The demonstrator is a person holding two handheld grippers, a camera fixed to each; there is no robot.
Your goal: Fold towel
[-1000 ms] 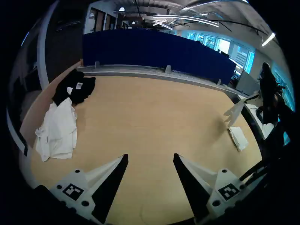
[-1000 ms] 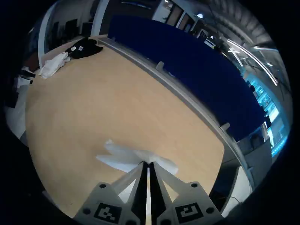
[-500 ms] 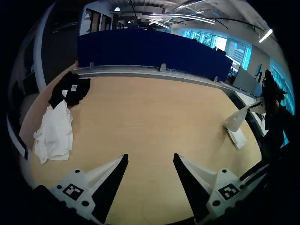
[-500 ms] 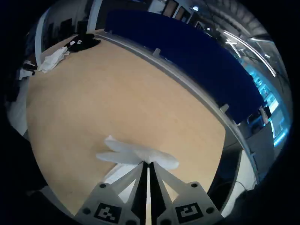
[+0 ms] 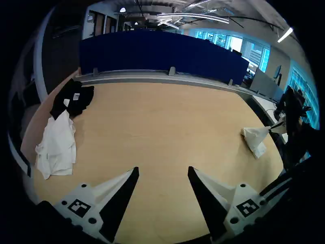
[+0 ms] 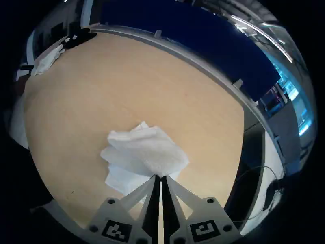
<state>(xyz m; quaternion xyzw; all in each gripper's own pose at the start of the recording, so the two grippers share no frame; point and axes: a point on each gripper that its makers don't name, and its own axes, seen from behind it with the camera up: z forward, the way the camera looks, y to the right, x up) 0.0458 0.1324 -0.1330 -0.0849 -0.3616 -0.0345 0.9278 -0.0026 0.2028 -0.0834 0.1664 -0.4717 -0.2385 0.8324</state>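
Observation:
A white towel [image 6: 144, 152] lies partly bunched on the wooden table, one edge lifted. My right gripper [image 6: 160, 179] is shut on that lifted edge, its fingers pressed together with the cloth between them. In the left gripper view the same towel [image 5: 254, 138] sits at the table's right edge, with the right gripper and the hand holding it [image 5: 290, 118] beside it. My left gripper [image 5: 162, 173] hovers open over bare table near the front edge, holding nothing.
A loose white cloth pile [image 5: 57, 144] and a black garment [image 5: 73, 99] lie at the table's left end, also seen as the white pile [image 6: 46, 61] and black garment [image 6: 79, 36]. A blue partition [image 5: 162, 53] runs along the table's far side.
The right gripper has lowered the towel's held edge toward the table, so the cloth now drapes over the part lying flat. The left gripper has stayed open and drifted slightly.

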